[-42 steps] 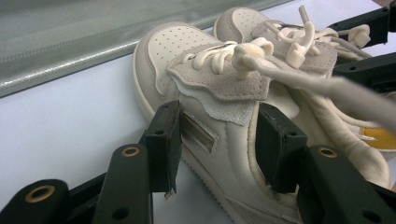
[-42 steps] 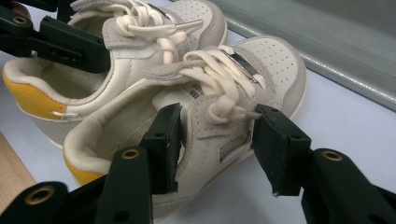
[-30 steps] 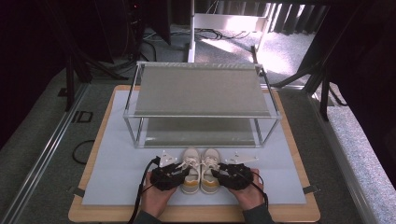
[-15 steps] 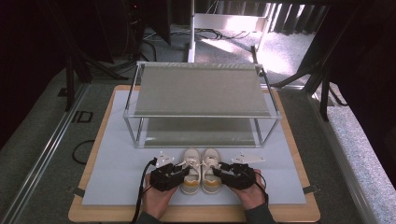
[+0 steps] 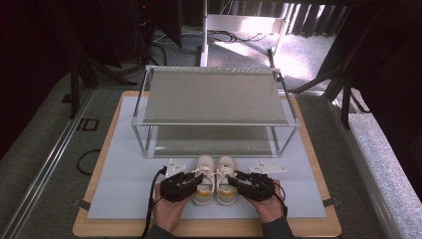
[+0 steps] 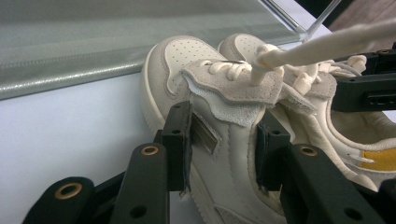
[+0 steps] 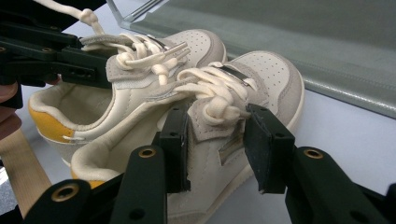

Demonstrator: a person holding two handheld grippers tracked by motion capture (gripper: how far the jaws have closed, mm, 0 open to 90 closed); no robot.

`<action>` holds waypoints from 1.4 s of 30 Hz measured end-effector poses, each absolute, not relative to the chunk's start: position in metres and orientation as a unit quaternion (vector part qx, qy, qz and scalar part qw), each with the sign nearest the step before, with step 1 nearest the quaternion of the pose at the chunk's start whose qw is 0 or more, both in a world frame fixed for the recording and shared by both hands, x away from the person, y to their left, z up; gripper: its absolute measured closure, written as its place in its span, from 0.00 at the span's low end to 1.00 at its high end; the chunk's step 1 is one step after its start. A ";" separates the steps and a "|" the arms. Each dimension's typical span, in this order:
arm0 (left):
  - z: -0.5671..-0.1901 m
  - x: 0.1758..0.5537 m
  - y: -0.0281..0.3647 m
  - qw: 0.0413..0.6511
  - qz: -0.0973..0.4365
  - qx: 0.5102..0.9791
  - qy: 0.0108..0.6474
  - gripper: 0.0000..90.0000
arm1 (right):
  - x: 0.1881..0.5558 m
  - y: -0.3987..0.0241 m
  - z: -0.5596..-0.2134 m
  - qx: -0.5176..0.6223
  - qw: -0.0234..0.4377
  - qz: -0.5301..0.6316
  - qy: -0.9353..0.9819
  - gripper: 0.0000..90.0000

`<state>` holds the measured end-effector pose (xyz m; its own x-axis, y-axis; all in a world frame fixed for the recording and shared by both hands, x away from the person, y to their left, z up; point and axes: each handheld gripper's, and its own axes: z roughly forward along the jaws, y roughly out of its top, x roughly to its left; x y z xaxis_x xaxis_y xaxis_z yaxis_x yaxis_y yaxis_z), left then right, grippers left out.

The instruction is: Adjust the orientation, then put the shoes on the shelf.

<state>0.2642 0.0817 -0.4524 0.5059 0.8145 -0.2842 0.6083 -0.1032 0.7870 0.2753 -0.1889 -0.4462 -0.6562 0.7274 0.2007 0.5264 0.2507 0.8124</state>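
Note:
Two small cream sneakers with yellow heel linings stand side by side, toes toward the rack, on the pale mat. My left gripper [image 5: 197, 179] [image 6: 224, 126] is shut on the left shoe [image 5: 204, 174] [image 6: 187, 60], one pad on its outer side and the other against its inner side. My right gripper [image 5: 234, 180] [image 7: 219, 119] is shut on the right shoe [image 5: 226, 172] [image 7: 266, 70], its pads pressing the laced upper from both sides. A loose lace [image 6: 322, 44] of the left shoe crosses the left gripper view. Both shoes rest on the mat.
A two-tier rack [image 5: 214, 94] with metal posts and grey shelves stands just beyond the shoes. The pale mat [image 5: 124, 184] lies on a wooden board [image 5: 308, 226]. A person's hands hold both grippers at the near edge. Dark floor and stands surround the table.

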 end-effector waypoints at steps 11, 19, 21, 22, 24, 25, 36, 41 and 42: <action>-0.445 0.271 0.081 0.468 0.118 0.732 0.481 0.71 | 0.280 -0.189 -0.439 0.398 0.119 0.466 0.781 0.69; -0.441 0.278 0.081 0.473 0.121 0.727 0.482 0.71 | 0.288 -0.188 -0.434 0.396 0.123 0.470 0.779 0.69; -0.440 0.281 0.082 0.475 0.122 0.725 0.483 0.71 | 0.290 -0.188 -0.433 0.396 0.127 0.471 0.778 0.69; -0.439 0.282 0.081 0.476 0.122 0.723 0.485 0.71 | 0.290 -0.187 -0.432 0.397 0.127 0.471 0.778 0.69; -0.438 0.283 0.080 0.477 0.126 0.722 0.486 0.71 | 0.293 -0.187 -0.430 0.397 0.129 0.473 0.776 0.69; -0.438 0.284 0.080 0.477 0.127 0.721 0.486 0.71 | 0.295 -0.187 -0.430 0.397 0.130 0.474 0.775 0.69; -0.439 0.297 0.078 0.477 0.137 0.710 0.499 0.71 | 0.311 -0.185 -0.433 0.397 0.133 0.481 0.770 0.69; -0.443 0.306 0.076 0.479 0.144 0.701 0.509 0.71 | 0.321 -0.184 -0.437 0.402 0.133 0.488 0.764 0.69; -0.444 0.308 0.076 0.479 0.144 0.699 0.511 0.71 | 0.323 -0.185 -0.438 0.403 0.133 0.489 0.762 0.69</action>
